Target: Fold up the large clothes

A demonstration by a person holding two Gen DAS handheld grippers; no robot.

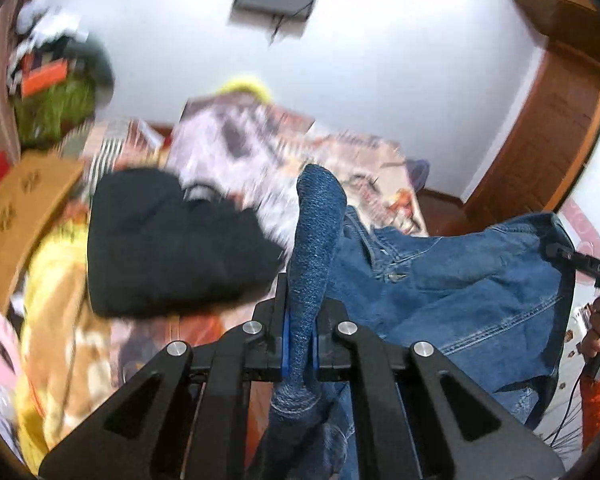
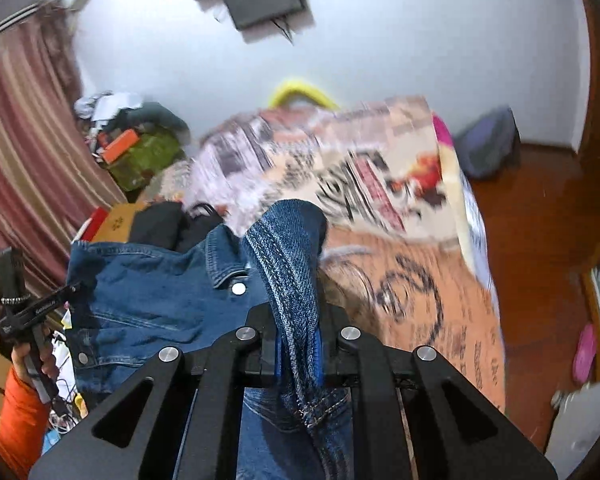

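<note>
A blue denim jacket [image 1: 460,288] hangs in the air above the bed, stretched between both grippers. My left gripper [image 1: 300,320] is shut on a bunched fold of the denim that sticks up between its fingers. My right gripper [image 2: 298,332] is shut on another stitched fold of the jacket [image 2: 152,300]. In the left wrist view the right gripper [image 1: 560,252] pinches the jacket's far corner. In the right wrist view the left gripper [image 2: 74,290] pinches the opposite corner. A hand with an orange sleeve holds each gripper.
A bed with a patterned orange blanket [image 2: 440,300] lies below. A black garment [image 1: 168,240] and yellow cloth [image 1: 56,320] lie on it. Cluttered shelf [image 2: 140,148] and striped curtain [image 2: 24,152] stand left. Wooden floor [image 2: 540,240] is to the right.
</note>
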